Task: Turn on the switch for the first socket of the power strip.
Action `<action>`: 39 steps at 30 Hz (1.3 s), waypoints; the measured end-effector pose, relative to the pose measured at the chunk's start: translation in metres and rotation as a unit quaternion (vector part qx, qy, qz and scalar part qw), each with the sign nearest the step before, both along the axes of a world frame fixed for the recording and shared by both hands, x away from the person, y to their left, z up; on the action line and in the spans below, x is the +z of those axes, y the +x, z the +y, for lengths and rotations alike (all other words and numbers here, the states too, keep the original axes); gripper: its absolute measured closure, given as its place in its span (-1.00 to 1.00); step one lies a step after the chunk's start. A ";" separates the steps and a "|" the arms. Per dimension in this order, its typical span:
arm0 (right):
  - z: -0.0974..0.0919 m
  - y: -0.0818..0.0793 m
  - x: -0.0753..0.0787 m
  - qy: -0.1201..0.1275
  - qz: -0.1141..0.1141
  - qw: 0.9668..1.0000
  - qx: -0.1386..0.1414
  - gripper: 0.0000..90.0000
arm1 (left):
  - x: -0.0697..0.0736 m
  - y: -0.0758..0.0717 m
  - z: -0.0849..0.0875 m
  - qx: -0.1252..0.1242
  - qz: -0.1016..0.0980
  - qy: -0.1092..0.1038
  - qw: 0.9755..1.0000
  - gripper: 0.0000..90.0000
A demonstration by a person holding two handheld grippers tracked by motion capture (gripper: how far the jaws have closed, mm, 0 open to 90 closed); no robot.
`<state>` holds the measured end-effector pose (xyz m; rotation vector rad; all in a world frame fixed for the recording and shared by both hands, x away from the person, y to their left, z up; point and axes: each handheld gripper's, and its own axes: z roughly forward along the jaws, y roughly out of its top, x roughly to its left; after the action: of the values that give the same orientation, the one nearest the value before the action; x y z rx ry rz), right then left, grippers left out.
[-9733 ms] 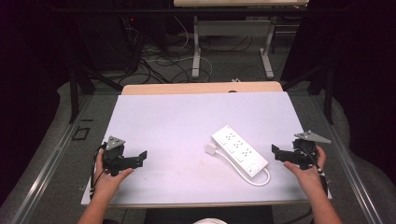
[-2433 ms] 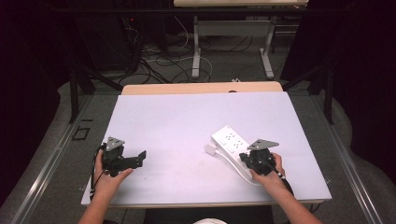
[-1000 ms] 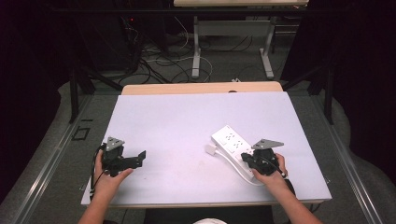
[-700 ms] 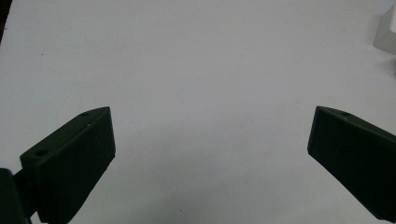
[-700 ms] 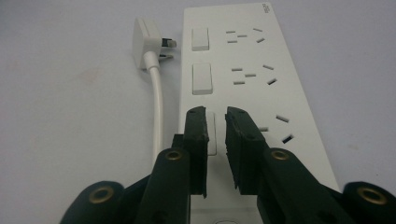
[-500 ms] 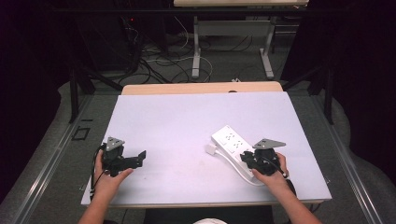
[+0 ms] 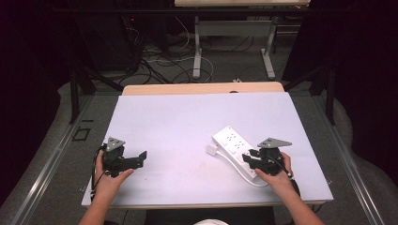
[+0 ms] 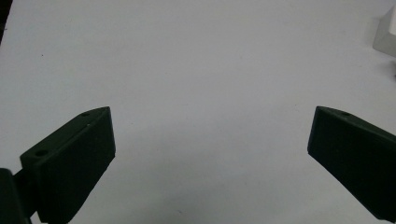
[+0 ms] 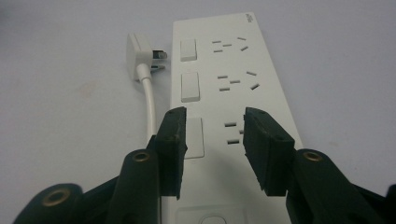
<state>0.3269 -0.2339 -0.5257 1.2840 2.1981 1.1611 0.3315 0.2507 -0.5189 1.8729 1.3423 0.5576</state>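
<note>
Your right gripper (image 9: 212,149) has crossed from the table's right edge to hover over the white power strip (image 7: 233,149), jaws part-open above its nearest switch, gripping nothing. Your left gripper (image 7: 133,159) rests wide apart, idle. Nothing looks pressed or lifted yet.

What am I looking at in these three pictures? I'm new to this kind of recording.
A person sits at a white table, holding a hand-operated two-jaw tool in each hand. The high view looks down from above. The left gripper rests over bare table, jaws wide open; its own camera looks past the two black jaws at the tabletop. The right gripper hovers over the near end of a white power strip; its camera shows the jaws apart above the strip, holding nothing. The strip's plug lies beside it on its cord. Neither gripper holds anything.
</note>
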 end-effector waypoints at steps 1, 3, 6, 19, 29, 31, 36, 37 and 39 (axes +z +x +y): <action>-0.001 0.000 0.000 0.000 0.000 1.000 -0.001 0.26 | 0.000 0.000 0.000 0.000 0.000 0.000 1.000 -0.99; -0.002 0.001 0.000 0.001 0.004 1.000 -0.005 0.22 | 0.000 0.000 0.000 0.001 0.000 -0.001 1.000 -0.99; -0.004 0.002 -0.001 -0.001 0.002 1.000 -0.007 0.16 | 0.000 0.000 0.000 0.001 0.000 0.000 1.000 -0.99; -0.016 0.005 0.001 0.006 -0.002 0.999 -0.033 0.00 | 0.000 0.000 0.001 0.002 -0.001 0.000 1.000 -0.99; -0.022 0.007 0.002 0.010 -0.007 0.999 -0.049 -0.31 | 0.000 0.000 0.001 0.001 -0.003 0.002 1.000 -0.99; -0.024 0.008 0.001 0.008 -0.009 0.999 -0.052 -0.37 | 0.000 0.000 0.001 0.002 -0.004 -0.001 1.000 -0.99; -0.027 0.010 0.001 0.014 -0.005 0.998 -0.061 -0.50 | 0.000 0.000 0.001 0.002 -0.003 -0.001 1.000 -0.99; -0.028 0.010 0.001 0.016 -0.005 0.998 -0.063 -0.57 | 0.000 0.000 0.001 0.002 -0.003 -0.001 1.000 -0.99; -0.031 0.011 0.000 0.013 -0.007 0.998 -0.066 -0.62 | 0.000 0.000 0.001 0.002 -0.003 -0.001 1.000 -0.99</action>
<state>0.3383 -0.2645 -0.5255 1.4039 2.0611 1.1464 0.3319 0.2517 -0.5189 1.8657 1.3418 0.5641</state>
